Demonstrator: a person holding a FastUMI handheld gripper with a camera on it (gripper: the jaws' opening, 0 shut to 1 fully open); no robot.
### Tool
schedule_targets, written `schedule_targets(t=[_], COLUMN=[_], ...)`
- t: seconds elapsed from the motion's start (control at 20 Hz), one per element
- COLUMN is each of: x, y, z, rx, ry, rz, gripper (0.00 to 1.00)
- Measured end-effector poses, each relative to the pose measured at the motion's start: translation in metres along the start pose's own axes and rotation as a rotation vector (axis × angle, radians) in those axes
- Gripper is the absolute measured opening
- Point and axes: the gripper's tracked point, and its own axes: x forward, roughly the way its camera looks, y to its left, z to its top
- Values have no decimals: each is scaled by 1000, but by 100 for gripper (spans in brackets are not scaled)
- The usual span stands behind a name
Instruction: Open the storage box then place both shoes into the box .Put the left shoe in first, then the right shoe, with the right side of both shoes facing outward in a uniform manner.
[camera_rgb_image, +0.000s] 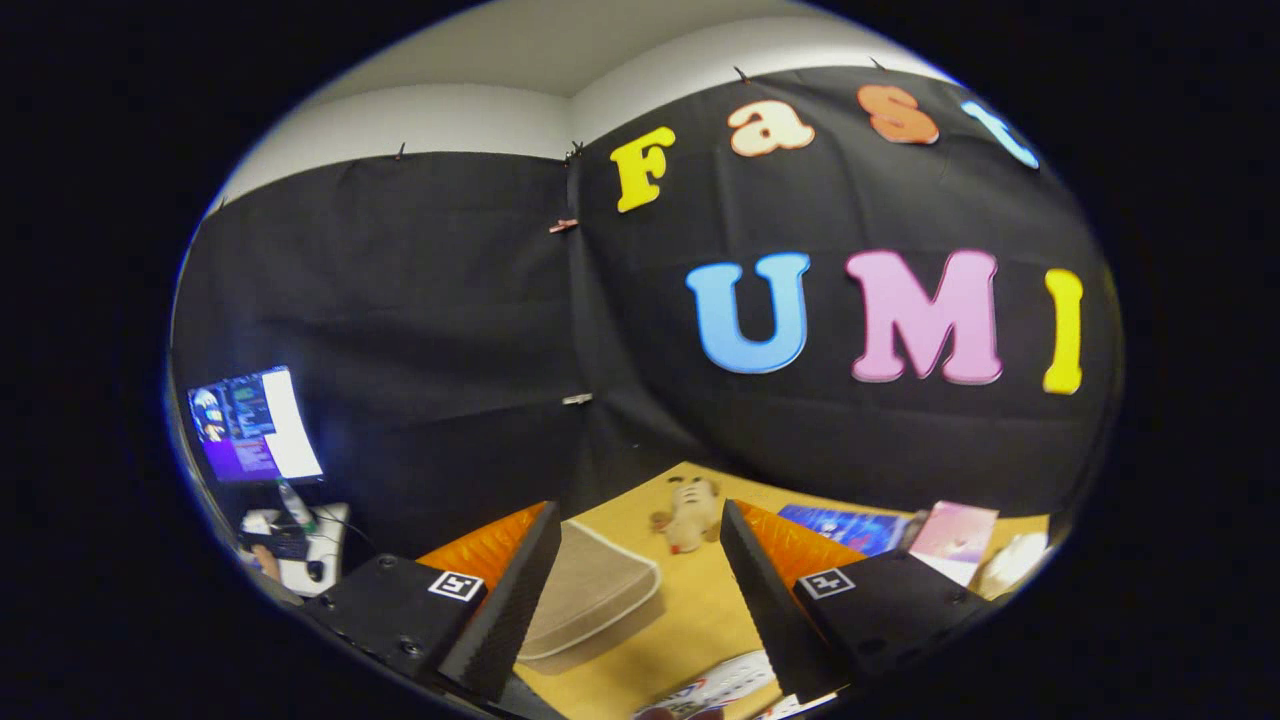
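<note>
I hold my gripper (640, 590) high above the wooden counter (700, 610), fingers spread and empty, to survey before starting: a beige storage box (590, 595) lies between them toward the left, a patterned shoe (720, 685) nearest, a plush toy (690, 512) farther off.

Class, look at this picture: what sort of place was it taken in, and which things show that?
Probably an indoor recording booth: black cloth walls, a wooden table holding a plush toy and a beige box, and a monitor alongside. The gripper is open, empty.
</note>
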Motion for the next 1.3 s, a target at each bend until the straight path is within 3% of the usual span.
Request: schedule_targets(t=[0.35, 0.55, 0.8, 1.3], x=[44, 56, 70, 91], y=[14, 5, 3, 14], z=[-84, -159, -231, -241], rx=[430, 645, 834, 1133], ry=[153, 270, 405, 393], rz=[311, 393, 436, 598], gripper=[98, 98, 98, 97])
